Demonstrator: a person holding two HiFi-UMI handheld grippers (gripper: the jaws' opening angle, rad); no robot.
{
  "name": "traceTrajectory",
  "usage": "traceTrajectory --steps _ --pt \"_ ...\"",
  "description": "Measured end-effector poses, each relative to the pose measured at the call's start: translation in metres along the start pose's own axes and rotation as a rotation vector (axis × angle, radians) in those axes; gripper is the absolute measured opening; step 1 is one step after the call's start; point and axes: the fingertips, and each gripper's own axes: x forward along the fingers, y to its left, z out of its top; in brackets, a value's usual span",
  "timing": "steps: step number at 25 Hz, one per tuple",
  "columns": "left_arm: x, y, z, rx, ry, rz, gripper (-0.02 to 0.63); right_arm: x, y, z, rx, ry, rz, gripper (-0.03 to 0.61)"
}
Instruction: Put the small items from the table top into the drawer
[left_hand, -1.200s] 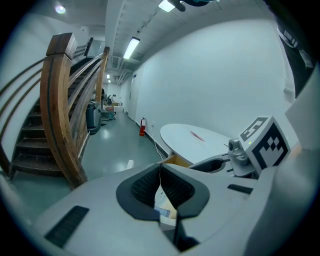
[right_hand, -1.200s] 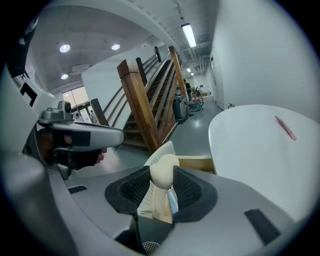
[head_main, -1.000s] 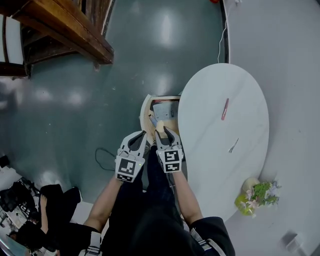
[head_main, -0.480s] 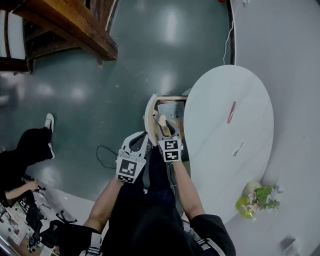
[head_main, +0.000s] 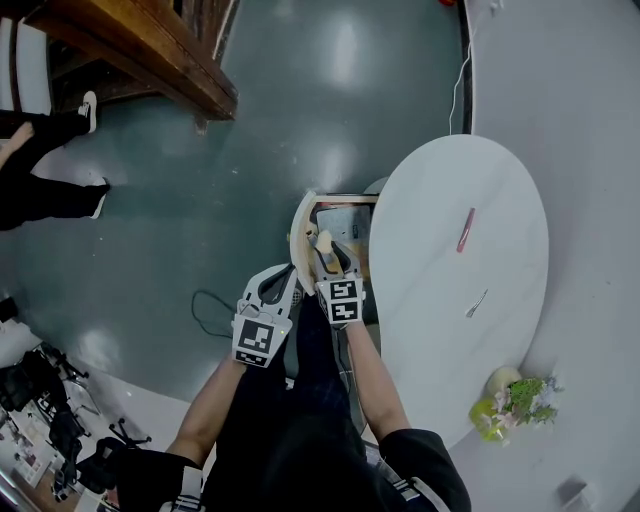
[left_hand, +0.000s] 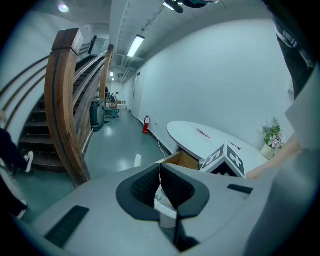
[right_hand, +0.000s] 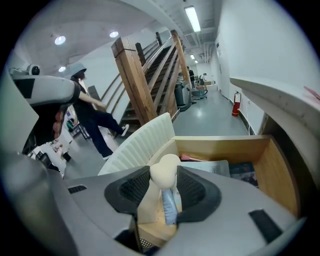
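Note:
My right gripper (head_main: 326, 252) is shut on a cream, round-topped object (head_main: 322, 243) and holds it over the open drawer (head_main: 301, 232), which sticks out from the white oval table (head_main: 440, 300). In the right gripper view the cream object (right_hand: 164, 172) sits between the pads, with the drawer's wooden wall (right_hand: 225, 145) and papers (right_hand: 215, 167) beyond. My left gripper (head_main: 284, 272) hangs just left of the drawer front, its jaws shut and empty (left_hand: 160, 167). A red pen (head_main: 465, 229) and a small dark item (head_main: 476, 302) lie on the table top.
A potted flower (head_main: 512, 394) stands at the table's near end. A wooden staircase (head_main: 140, 50) rises at the upper left, with a person's legs (head_main: 40, 190) beside it. A cable (head_main: 205, 312) loops on the green floor.
My right gripper has moved forward and down over the drawer with the cream object. The left gripper has kept its place. A person has walked along the left edge.

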Motion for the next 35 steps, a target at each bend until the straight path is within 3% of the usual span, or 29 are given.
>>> traceTrajectory --steps 17,35 --pt "-0.007 -0.003 0.002 0.003 -0.013 0.003 0.021 -0.013 0.002 0.004 0.005 -0.027 -0.009 0.178" --pt "-0.047 -0.018 0.062 0.087 -0.106 -0.024 0.021 -0.106 0.015 0.075 0.009 -0.215 -0.056 0.176"
